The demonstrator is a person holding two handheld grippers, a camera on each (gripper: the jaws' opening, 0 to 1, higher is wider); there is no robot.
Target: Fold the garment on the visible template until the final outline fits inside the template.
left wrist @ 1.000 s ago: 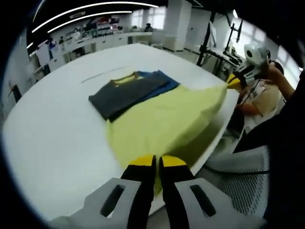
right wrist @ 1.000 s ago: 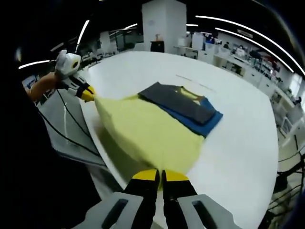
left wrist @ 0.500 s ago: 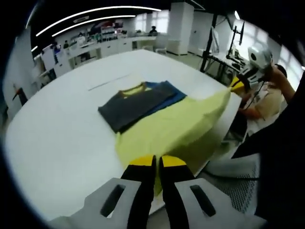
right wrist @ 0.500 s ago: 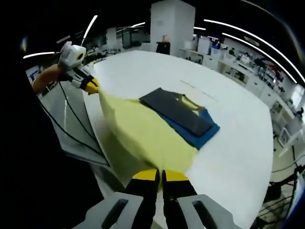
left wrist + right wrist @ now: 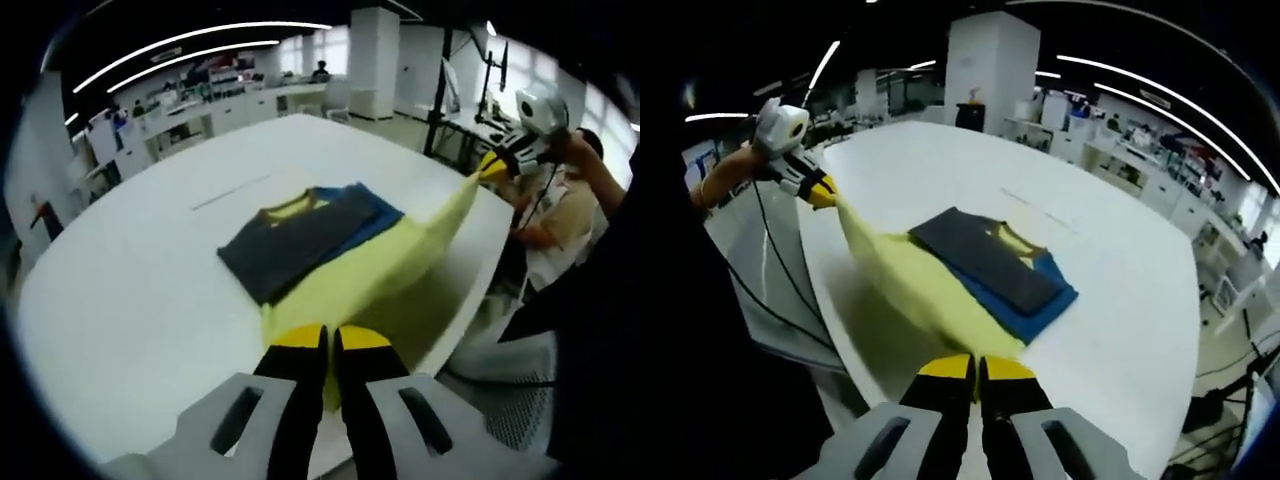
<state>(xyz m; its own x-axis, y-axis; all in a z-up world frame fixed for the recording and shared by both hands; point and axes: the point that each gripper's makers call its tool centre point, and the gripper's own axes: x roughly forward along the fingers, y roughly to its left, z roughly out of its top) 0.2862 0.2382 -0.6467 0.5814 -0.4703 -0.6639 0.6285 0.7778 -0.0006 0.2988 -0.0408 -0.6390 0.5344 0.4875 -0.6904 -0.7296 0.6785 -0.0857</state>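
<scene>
Yellow garment first: in the left gripper view I see it stretched in the air between my two grippers, its far part still lying on the white table under a dark grey folded piece and a blue one just beneath that. My left gripper has its jaws pressed together on the near corner of the yellow cloth, which hangs off the table's edge toward me. Across the view, my right gripper pinches the opposite corner, held up by my hand, so the hem runs taut between the two. I judge I hold it raised like this to carry the loose half over the folded stack.

In the right gripper view the same cloth rises from my right gripper, whose jaws are closed on its corner, up to the left gripper at the far end. The yellow sheet slopes down onto the table, and the grey piece and blue piece sit on it. A thin line marked on the table lies just beyond the stack; whether it belongs to the template I cannot tell.
</scene>
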